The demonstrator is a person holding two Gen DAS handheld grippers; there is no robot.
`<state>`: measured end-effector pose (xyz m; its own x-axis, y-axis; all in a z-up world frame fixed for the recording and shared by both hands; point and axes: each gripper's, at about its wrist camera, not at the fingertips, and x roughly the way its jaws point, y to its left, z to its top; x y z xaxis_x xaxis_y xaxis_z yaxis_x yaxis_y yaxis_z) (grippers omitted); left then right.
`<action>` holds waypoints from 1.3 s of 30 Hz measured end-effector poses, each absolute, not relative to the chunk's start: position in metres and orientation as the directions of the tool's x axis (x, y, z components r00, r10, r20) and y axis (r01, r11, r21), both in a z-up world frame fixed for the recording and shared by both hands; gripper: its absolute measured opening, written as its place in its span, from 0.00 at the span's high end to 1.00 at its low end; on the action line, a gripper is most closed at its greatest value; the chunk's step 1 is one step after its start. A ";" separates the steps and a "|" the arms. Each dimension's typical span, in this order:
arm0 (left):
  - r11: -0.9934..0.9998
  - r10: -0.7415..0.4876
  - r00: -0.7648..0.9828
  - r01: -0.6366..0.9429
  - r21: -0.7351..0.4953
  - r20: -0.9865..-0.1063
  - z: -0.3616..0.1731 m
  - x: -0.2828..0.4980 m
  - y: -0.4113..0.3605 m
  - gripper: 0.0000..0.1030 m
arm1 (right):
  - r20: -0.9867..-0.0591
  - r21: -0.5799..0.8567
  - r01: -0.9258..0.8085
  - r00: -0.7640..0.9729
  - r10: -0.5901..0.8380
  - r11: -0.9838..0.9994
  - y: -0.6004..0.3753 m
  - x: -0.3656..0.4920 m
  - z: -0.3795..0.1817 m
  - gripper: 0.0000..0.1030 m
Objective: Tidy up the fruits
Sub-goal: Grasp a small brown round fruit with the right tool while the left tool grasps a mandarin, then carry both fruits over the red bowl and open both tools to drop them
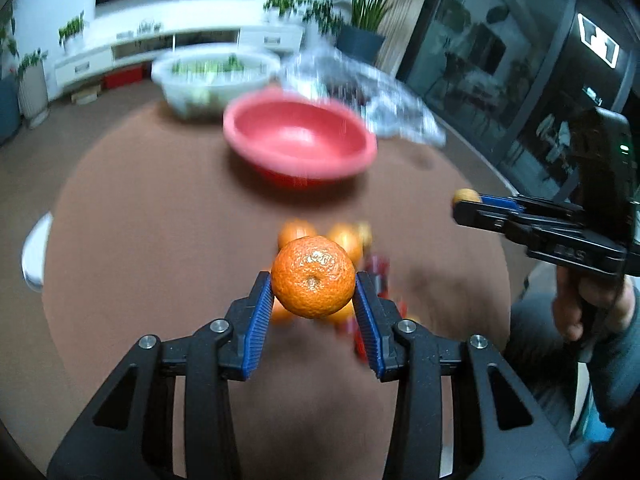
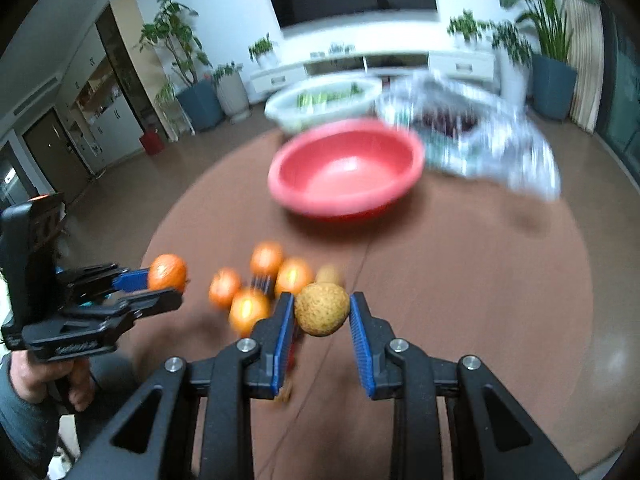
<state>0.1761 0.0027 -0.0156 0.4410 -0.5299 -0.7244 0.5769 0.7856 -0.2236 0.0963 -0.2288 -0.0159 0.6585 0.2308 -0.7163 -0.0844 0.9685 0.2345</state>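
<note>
The left gripper (image 1: 313, 286) has its blue-padded fingers (image 1: 259, 312) closed on a round, pebbly-skinned orange mandarin (image 1: 313, 277), one pad pressed on each side. The fruit is held above the brown round table (image 1: 160, 240), its stem dimple facing back toward the camera and slightly down; it is nearly a ball, so no long axis shows. In the right wrist view the same mandarin (image 2: 167, 272) sits at the tips of that gripper, off to the left.

The right gripper (image 2: 322, 310) holds a small, tan, rough-skinned round fruit (image 2: 321, 309) between its fingers (image 2: 284, 332). The left pad touches it; on the right side a thin gap seems to show, though blur makes contact hard to judge. It too is lifted clear of the table.

Below and behind both grippers, a blurred cluster of loose orange mandarins (image 2: 256, 288) lies on the table. Farther off stands a red plastic basin (image 2: 346, 168), with a white bowl of greens (image 2: 324, 100) behind it and a crumpled clear plastic bag (image 2: 480, 140) just beside it on the right.
</note>
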 end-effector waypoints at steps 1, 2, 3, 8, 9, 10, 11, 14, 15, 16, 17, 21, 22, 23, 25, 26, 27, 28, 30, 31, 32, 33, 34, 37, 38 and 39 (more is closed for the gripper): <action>0.781 -0.534 0.454 0.587 -0.212 -0.713 -0.007 0.186 -0.002 0.63 | -0.709 0.230 -0.087 0.667 0.229 0.969 -0.233 0.114 -0.008 0.70; 0.778 -0.535 0.469 0.599 -0.192 -0.703 0.002 0.200 -0.011 0.63 | -0.706 0.236 -0.091 0.668 0.235 0.967 -0.237 0.130 -0.004 0.70; 0.776 -0.533 0.481 0.606 -0.175 -0.696 0.009 0.215 -0.019 0.63 | -0.706 0.244 -0.095 0.665 0.244 0.965 -0.240 0.144 -0.001 0.70; 0.770 -0.491 0.463 0.627 -0.119 -0.738 0.005 0.287 -0.062 0.63 | -0.752 0.247 -0.095 0.609 0.252 0.964 -0.246 0.220 -0.009 0.70; 0.772 -0.472 0.456 0.626 -0.105 -0.755 -0.001 0.299 -0.069 0.63 | -0.766 0.234 -0.089 0.596 0.240 0.968 -0.246 0.231 -0.015 0.70; 0.775 -0.449 0.450 0.626 -0.086 -0.772 -0.009 0.312 -0.077 0.63 | -0.773 0.226 -0.085 0.590 0.232 0.970 -0.246 0.236 -0.017 0.70; 0.776 -0.430 0.443 0.627 -0.071 -0.787 -0.017 0.322 -0.083 0.63 | -0.785 0.216 -0.083 0.578 0.224 0.973 -0.247 0.244 -0.024 0.70; 0.770 -0.397 0.422 0.636 -0.046 -0.815 -0.043 0.335 -0.097 0.63 | -0.816 0.192 -0.079 0.541 0.204 0.978 -0.248 0.260 -0.042 0.70; 0.765 -0.384 0.414 0.643 -0.034 -0.825 -0.050 0.339 -0.103 0.63 | -0.821 0.184 -0.084 0.535 0.200 0.979 -0.247 0.262 -0.045 0.70; 0.762 -0.375 0.411 0.647 -0.023 -0.831 -0.060 0.339 -0.104 0.63 | -0.826 0.173 -0.089 0.529 0.194 0.981 -0.245 0.265 -0.048 0.70; 0.758 -0.365 0.405 0.652 -0.015 -0.839 -0.066 0.341 -0.108 0.63 | -0.832 0.154 -0.097 0.523 0.183 0.983 -0.244 0.269 -0.052 0.70; 0.750 -0.333 0.399 0.661 0.017 -0.854 -0.084 0.343 -0.114 0.63 | -0.848 0.114 -0.106 0.508 0.152 0.988 -0.241 0.280 -0.061 0.70; 0.752 -0.329 0.403 0.659 0.021 -0.854 -0.088 0.346 -0.115 0.62 | -0.850 0.107 -0.105 0.506 0.146 0.989 -0.241 0.281 -0.062 0.70; 0.754 -0.324 0.408 0.656 0.027 -0.854 -0.088 0.345 -0.116 0.62 | -0.854 0.100 -0.106 0.502 0.140 0.989 -0.241 0.284 -0.063 0.70; 0.757 -0.313 0.414 0.653 0.039 -0.855 -0.088 0.345 -0.115 0.62 | -0.865 0.091 -0.109 0.485 0.132 0.990 -0.240 0.288 -0.068 0.70; 0.756 -0.311 0.414 0.653 0.041 -0.855 -0.089 0.346 -0.115 0.61 | -0.866 0.086 -0.110 0.484 0.129 0.990 -0.238 0.290 -0.069 0.70; 0.754 -0.314 0.414 0.656 0.041 -0.855 -0.089 0.346 -0.116 0.58 | -0.866 0.077 -0.112 0.485 0.122 0.991 -0.237 0.291 -0.070 0.69; 0.751 -0.316 0.416 0.659 0.043 -0.852 -0.086 0.343 -0.115 0.50 | -0.866 0.071 -0.115 0.485 0.119 0.991 -0.236 0.290 -0.070 0.69; 0.744 -0.321 0.429 0.666 0.056 -0.844 -0.083 0.340 -0.117 0.40 | -0.868 0.062 -0.117 0.484 0.111 0.991 -0.235 0.292 -0.072 0.55; 0.742 -0.315 0.433 0.668 0.066 -0.845 -0.081 0.337 -0.116 0.35 | -0.867 0.060 -0.116 0.485 0.109 0.991 -0.235 0.292 -0.073 0.53; 0.740 -0.312 0.437 0.669 0.073 -0.844 -0.080 0.336 -0.116 0.33 | -0.865 0.058 -0.113 0.490 0.107 0.992 -0.236 0.291 -0.072 0.51; 0.739 -0.310 0.440 0.669 0.077 -0.843 -0.079 0.334 -0.116 0.33 | -0.865 0.055 -0.113 0.490 0.104 0.992 -0.236 0.291 -0.072 0.51; 0.740 -0.308 0.441 0.668 0.079 -0.843 -0.077 0.333 -0.115 0.33 | -0.865 0.052 -0.114 0.491 0.102 0.992 -0.236 0.291 -0.072 0.51; 0.750 -0.315 0.451 0.657 0.072 -0.835 -0.068 0.329 -0.107 0.33 | -0.864 0.050 -0.116 0.493 0.101 0.992 -0.237 0.289 -0.069 0.51; 0.756 -0.320 0.457 0.651 0.066 -0.830 -0.063 0.327 -0.101 0.33 | -0.862 0.049 -0.114 0.498 0.100 0.992 -0.238 0.286 -0.066 0.51; 0.766 -0.322 0.468 0.640 0.064 -0.823 -0.056 0.323 -0.094 0.32 | -0.856 0.047 -0.110 0.507 0.096 0.993 -0.239 0.280 -0.061 0.49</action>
